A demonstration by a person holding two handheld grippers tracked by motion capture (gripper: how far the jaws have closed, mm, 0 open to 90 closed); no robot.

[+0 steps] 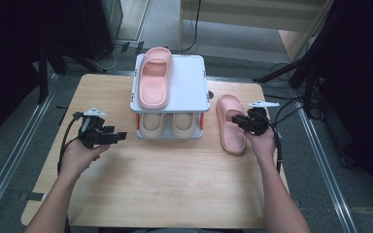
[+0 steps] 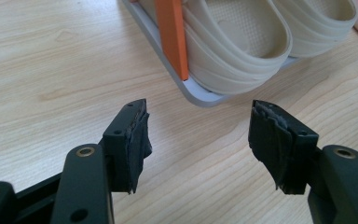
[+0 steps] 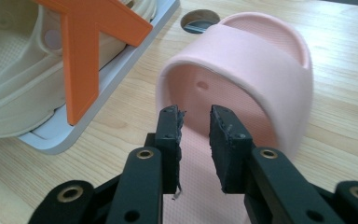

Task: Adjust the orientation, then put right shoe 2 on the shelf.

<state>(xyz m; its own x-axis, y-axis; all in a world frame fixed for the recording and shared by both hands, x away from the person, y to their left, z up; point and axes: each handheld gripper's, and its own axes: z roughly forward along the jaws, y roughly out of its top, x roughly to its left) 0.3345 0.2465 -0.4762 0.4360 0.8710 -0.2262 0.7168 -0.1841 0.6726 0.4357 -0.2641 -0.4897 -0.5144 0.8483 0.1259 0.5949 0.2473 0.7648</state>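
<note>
High view: at the left of the frame, the left gripper (image 1: 110, 136) hovers over the bare table (image 1: 175, 194), jaws spread wide with nothing between them. In the centre stands the grey shoe rack (image 1: 189, 82), one pink slipper (image 1: 154, 77) on top, beige slippers (image 1: 170, 125) beneath. Right of the rack, a second pink slipper (image 1: 229, 124) lies on the table; the right gripper (image 1: 240, 121) sits above it, jaws slightly parted, gripping nothing.
</note>
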